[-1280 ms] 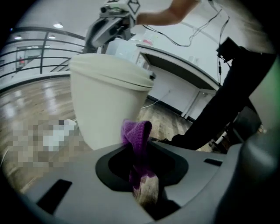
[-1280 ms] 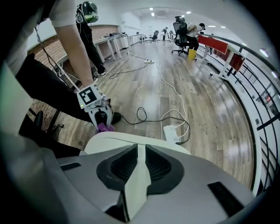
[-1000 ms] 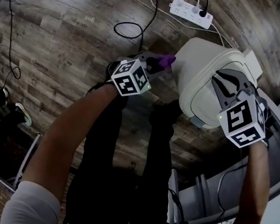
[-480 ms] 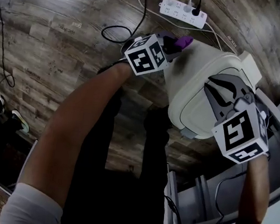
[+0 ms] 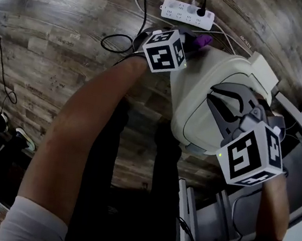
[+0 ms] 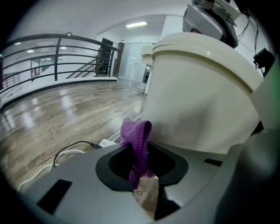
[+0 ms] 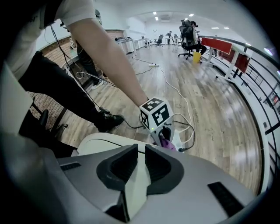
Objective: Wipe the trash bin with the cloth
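Note:
The cream trash bin [image 5: 209, 91] stands tilted on the wood floor, right of centre in the head view. My left gripper [image 5: 196, 41] is at the bin's far upper side, shut on a purple cloth [image 5: 204, 40]. The left gripper view shows the cloth [image 6: 137, 142] sticking up between the jaws and pressed against the bin's wall [image 6: 197, 100]. My right gripper [image 5: 215, 97] lies over the bin's top, its jaws closed on a thin cream edge of the bin [image 7: 133, 183]. Across the lid [image 7: 105, 144], the right gripper view shows the left gripper [image 7: 166, 135] with the cloth [image 7: 167, 143].
A white power strip [image 5: 188, 11] with plugged cables lies on the floor just beyond the bin. A black cable loop [image 5: 117, 43] is beside the left gripper. A grey metal frame [image 5: 209, 228] stands at lower right. My legs [image 5: 135, 159] are left of the bin.
My left gripper has slid with the cloth along the bin's side, away from me and toward the power strip. The right gripper has stayed on the bin's top.

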A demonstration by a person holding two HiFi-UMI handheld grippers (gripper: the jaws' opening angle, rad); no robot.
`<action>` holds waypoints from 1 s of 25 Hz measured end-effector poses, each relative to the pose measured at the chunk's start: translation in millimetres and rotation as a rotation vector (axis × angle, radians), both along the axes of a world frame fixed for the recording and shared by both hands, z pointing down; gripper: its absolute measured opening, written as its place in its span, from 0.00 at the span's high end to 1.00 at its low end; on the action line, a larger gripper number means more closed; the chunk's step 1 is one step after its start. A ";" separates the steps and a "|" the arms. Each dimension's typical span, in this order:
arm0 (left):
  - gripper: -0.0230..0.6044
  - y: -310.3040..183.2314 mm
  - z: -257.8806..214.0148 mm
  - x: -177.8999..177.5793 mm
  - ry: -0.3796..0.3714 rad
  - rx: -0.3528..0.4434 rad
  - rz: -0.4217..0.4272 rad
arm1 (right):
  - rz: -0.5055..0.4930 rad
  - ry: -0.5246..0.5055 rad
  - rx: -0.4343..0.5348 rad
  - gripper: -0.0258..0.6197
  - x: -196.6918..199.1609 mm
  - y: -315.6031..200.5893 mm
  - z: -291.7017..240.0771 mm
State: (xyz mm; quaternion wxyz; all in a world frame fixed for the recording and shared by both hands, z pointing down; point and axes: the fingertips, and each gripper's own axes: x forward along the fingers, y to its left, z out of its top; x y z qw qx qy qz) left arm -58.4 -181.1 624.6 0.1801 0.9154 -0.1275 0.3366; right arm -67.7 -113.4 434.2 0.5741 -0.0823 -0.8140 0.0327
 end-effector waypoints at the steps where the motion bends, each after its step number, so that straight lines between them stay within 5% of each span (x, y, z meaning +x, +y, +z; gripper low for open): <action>1: 0.81 -1.3 2.7 1.8 -0.012 0.006 0.026 | -0.005 -0.004 0.001 0.87 0.1 0.4 -0.4; 11: 0.81 3.7 21.2 20.7 -0.072 0.080 0.250 | 0.023 -0.085 0.011 0.87 -0.2 -2.9 -3.1; 25: 0.81 60.1 17.8 7.9 -0.059 0.101 0.279 | 0.016 -0.074 0.005 0.87 0.7 -1.2 -1.9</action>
